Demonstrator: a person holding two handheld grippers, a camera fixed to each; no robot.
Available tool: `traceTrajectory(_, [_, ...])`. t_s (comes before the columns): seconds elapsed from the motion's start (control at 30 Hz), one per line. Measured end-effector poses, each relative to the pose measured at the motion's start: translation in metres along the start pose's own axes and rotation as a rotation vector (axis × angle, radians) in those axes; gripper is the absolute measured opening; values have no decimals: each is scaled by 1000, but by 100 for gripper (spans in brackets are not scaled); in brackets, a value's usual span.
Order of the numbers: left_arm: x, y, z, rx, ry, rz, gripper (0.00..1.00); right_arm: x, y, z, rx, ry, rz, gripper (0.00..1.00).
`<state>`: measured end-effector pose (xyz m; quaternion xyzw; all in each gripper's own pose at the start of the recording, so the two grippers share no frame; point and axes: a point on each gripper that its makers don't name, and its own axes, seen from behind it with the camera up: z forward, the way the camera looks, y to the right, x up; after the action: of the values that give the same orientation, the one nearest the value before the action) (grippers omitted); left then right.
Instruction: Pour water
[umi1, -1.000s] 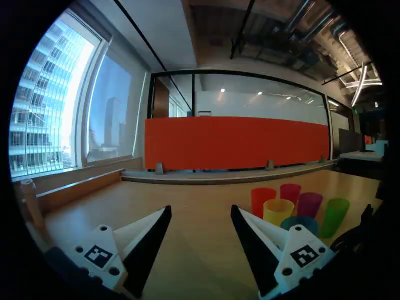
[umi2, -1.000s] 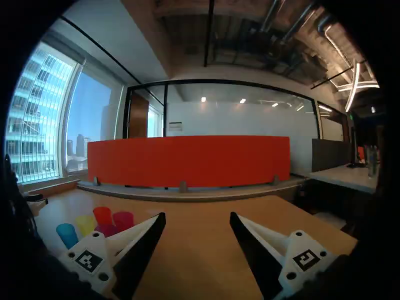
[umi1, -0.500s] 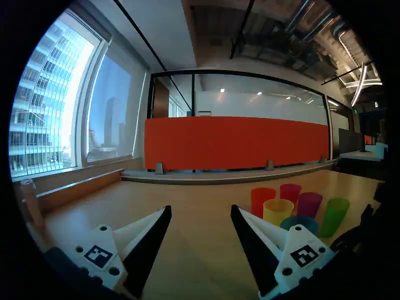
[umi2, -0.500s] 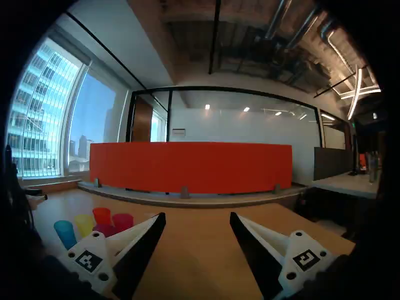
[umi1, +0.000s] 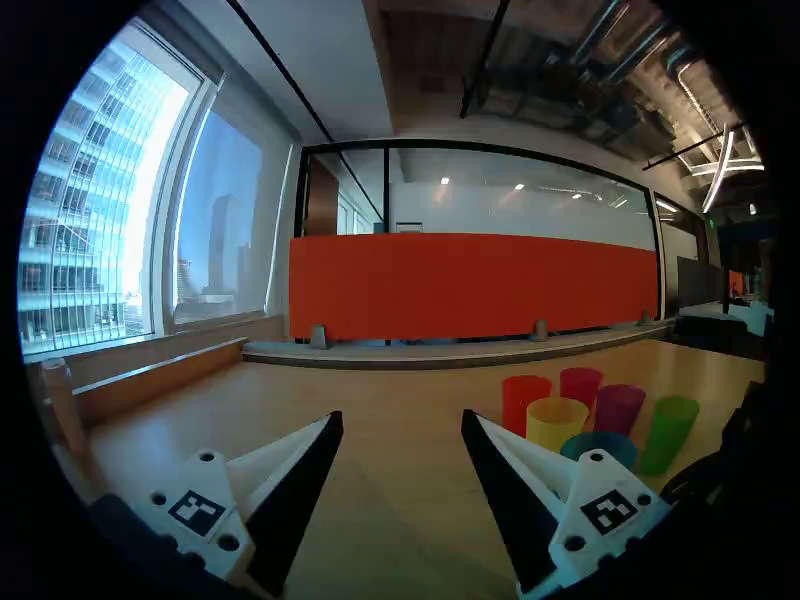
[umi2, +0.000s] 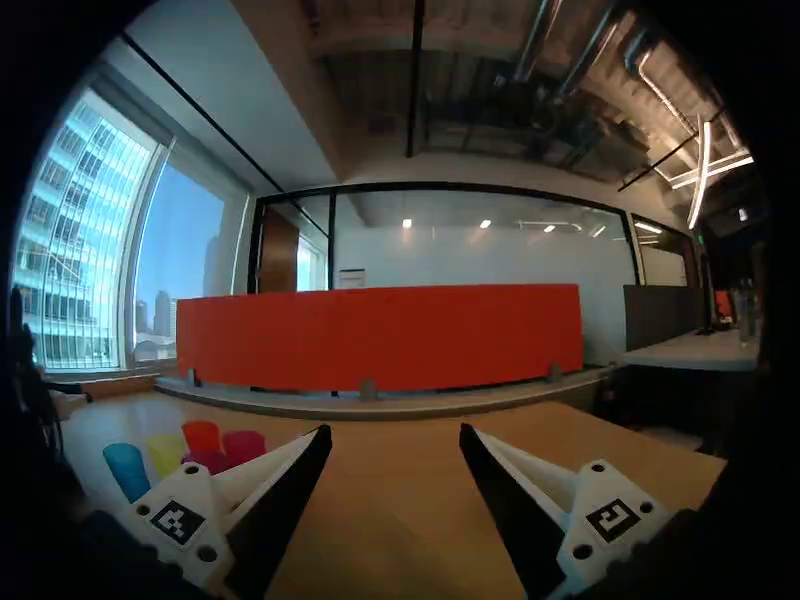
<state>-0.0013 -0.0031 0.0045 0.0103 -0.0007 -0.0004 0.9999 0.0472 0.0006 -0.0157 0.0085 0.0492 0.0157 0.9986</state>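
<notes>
Six cups (umi1: 556, 422) stand upright, clustered on the table (umi1: 300, 395), just off to the right of my left gripper (umi1: 400, 420) and farther off to the left of my right gripper (umi2: 395, 432). Both pairs of fingers gape wide, empty. Left seems nearer.

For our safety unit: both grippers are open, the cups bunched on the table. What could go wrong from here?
1. The cups stand packed close, so the left gripper reaching for one may tip its neighbours.
2. Their contents are hidden at this low angle; a full one lifted fast could spill.
</notes>
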Motion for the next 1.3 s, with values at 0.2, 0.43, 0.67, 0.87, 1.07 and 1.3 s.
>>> traceTrajectory(0.2, [0, 0, 0, 0, 0, 0, 88, -8, 10, 3, -19, 5, 21, 99])
traceTrajectory(0.43, [0, 0, 0, 0, 0, 0, 87, -17, 14, 4, -26, -15, 38, 99])
traceTrajectory(0.67, [0, 0, 0, 0, 0, 0, 87, -22, 12, 5, -23, -21, 28, 99])
traceTrajectory(0.87, [0, 0, 0, 0, 0, 0, 88, -24, 9, 5, -19, -25, 24, 99])
traceTrajectory(1.07, [0, 0, 0, 0, 0, 0, 87, -27, 6, 7, -16, -30, 22, 99])
traceTrajectory(1.3, [0, 0, 0, 0, 0, 0, 88, -32, 4, 9, -18, -42, 10, 99])
